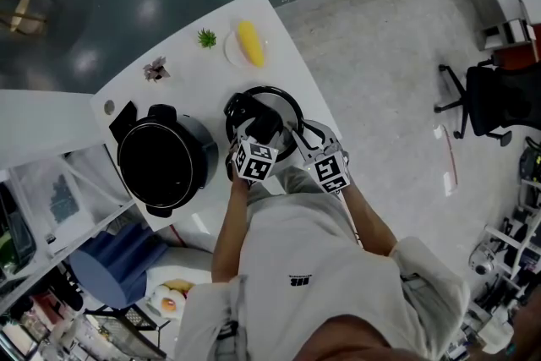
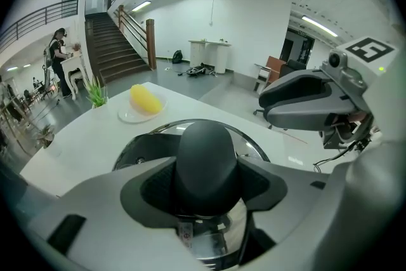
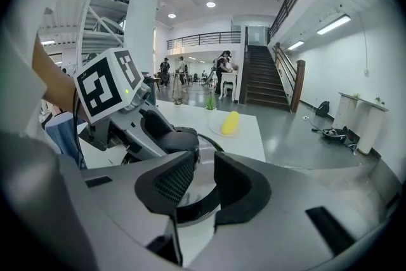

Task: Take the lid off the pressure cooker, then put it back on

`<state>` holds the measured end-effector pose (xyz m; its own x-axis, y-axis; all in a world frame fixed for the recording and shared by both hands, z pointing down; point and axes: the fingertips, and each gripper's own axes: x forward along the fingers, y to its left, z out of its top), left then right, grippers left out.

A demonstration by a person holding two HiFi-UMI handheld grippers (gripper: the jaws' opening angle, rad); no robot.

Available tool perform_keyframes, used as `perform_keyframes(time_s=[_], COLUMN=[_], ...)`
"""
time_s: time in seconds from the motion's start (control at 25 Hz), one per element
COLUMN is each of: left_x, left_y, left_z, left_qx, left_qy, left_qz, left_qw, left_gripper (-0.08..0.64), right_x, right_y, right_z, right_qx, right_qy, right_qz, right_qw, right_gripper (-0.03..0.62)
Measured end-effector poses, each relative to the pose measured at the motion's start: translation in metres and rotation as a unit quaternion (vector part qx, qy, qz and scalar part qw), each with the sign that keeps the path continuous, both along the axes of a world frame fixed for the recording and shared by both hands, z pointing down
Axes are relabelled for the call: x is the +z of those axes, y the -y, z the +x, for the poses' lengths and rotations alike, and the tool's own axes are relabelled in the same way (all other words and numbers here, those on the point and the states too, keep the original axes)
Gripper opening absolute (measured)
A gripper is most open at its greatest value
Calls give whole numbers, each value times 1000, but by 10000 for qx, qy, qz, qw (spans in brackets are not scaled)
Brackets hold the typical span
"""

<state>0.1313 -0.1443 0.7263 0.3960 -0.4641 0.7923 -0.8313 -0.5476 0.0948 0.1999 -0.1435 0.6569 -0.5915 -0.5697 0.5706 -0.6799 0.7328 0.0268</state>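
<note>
Black cooker [image 1: 201, 144] open, lid [image 1: 283, 107] just beside

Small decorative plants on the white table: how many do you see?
2. A green spiky plant stands beside the white plate holding a yellow item; a pale pinkish plant stands left of it in the head view, near the table edge. Others may be hidden.

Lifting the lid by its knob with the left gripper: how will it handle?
Likely rigid and heavy: the lid looks like polished metal. The knob is smooth and domed, so it may slip or let the lid swing in the left gripper. Lying flat on the table, it shouldn't roll.
</note>
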Motion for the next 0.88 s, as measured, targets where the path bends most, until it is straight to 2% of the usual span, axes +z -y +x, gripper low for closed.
perform_keyframes(time_s=[0.12, 0.4, 0.6, 0.76, 0.88], left_x=[-7, -46, -86, -120, -146], left_y=[0, 1, 1, 1, 1], left_z=[0, -3, -5, -10, -14], left_qx=[3, 137, 277, 370, 454], left_qy=[-119, -135, -154, -213, -229], left_qz=[4, 169, 388, 565, 709], left_qw=[9999, 9997, 9987, 9975, 9962], left_gripper=[287, 287, 287, 287, 287], right_x=[-6, -32, -69, -102, -129], right_y=[0, -1, 0, 1, -2], right_z=[0, -6, -12, -18, -24], right_qx=[31, 40, 50, -48, 18], right_qy=[5, 74, 185, 265, 324], right_qz=[44, 238, 496, 911, 940], right_qw=[10000, 9997, 9986, 9955, 9950], right_gripper=[101, 101, 101, 101, 101])
